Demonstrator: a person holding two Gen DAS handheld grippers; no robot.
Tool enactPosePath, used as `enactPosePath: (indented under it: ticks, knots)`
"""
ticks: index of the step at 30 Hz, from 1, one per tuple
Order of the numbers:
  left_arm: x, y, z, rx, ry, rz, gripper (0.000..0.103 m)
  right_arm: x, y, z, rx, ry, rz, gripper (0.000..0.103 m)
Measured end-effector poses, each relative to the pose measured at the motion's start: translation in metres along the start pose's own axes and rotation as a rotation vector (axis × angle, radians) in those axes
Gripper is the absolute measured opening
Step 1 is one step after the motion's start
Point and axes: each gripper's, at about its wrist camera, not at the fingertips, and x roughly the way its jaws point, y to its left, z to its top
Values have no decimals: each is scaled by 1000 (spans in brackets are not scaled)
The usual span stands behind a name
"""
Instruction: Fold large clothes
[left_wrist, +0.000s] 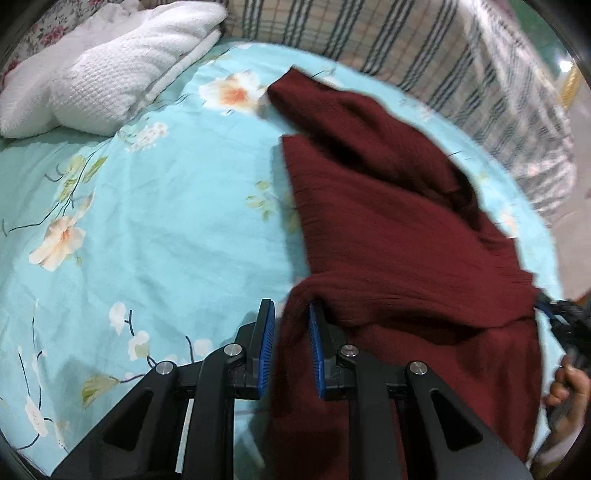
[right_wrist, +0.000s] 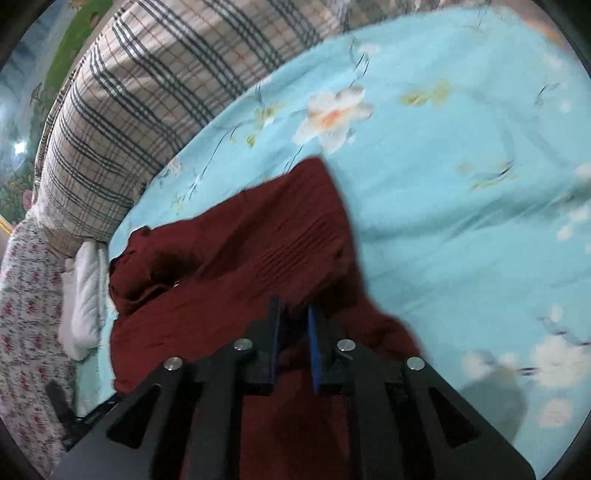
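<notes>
A dark red knit garment (left_wrist: 388, 206) lies partly spread on the light blue floral bedsheet (left_wrist: 155, 221). My left gripper (left_wrist: 291, 314) is shut on one edge of the garment, with cloth bunched between its blue pads. My right gripper (right_wrist: 295, 317) is shut on another edge of the same garment (right_wrist: 236, 251), which is lifted and draped toward me. In the left wrist view the right gripper (left_wrist: 565, 314) shows at the far right edge, with the hand that holds it.
A folded white towel or blanket (left_wrist: 103, 81) lies at the far left of the bed. A plaid quilt (left_wrist: 369, 33) runs along the back edge, also in the right wrist view (right_wrist: 140, 103). A floral cloth (right_wrist: 26, 314) hangs at the left.
</notes>
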Motion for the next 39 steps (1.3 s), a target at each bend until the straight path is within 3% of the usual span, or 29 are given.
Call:
enactPosePath:
  ticks: [2, 4, 6, 10, 11, 12, 14, 16, 20, 23, 26, 29, 31, 32, 36, 39]
  knots:
    - [-12, -1, 8, -5, -19, -75, 20, -17, -1, 3, -19, -57, -31, 16]
    - [-10, -7, 22, -2, -15, -114, 31, -26, 7, 8, -48, -93, -11, 16]
    - [3, -12, 39, 0, 9, -102, 58, -19, 20, 11, -82, -63, 48, 16]
    - [47, -16, 65, -9, 60, -49, 56, 25, 52, 8, -182, 62, 146, 16]
    - [58, -14, 68, -11, 75, -47, 45, 40, 58, 6, -203, 101, 147, 16]
    - [65, -13, 70, -5, 76, -39, 26, 52, 61, 3, -211, 140, 146, 16]
    - [69, -16, 68, 30, 47, -7, 21, 74, 61, 0, -212, 208, 134, 16]
    - [70, -21, 70, 75, 13, 43, 19, 82, 54, 1, -213, 188, 62, 16]
    - [67, -22, 75, 63, 13, 56, 20, 77, 37, 17, -105, 119, 14, 15]
    - [49, -23, 83, 49, -26, 28, 23, 68, 59, 23, -161, 94, 65, 16]
    - [35, -19, 96, 24, -56, -13, 35, 70, 98, 31, -256, 106, 145, 19]
    - [34, -12, 115, -6, -63, -24, 37, 82, 151, 41, -366, 111, 224, 26]
    - [41, -8, 132, -20, -64, -16, 41, 102, 194, 46, -467, 135, 275, 50]
    - [48, -6, 141, -27, -57, -16, 48, 111, 212, 48, -500, 148, 296, 55]
    - [83, 5, 171, -81, 4, -53, 49, 161, 278, 57, -618, 210, 326, 57]
    - [99, 14, 184, -106, 22, -86, 51, 191, 305, 61, -687, 243, 327, 57]
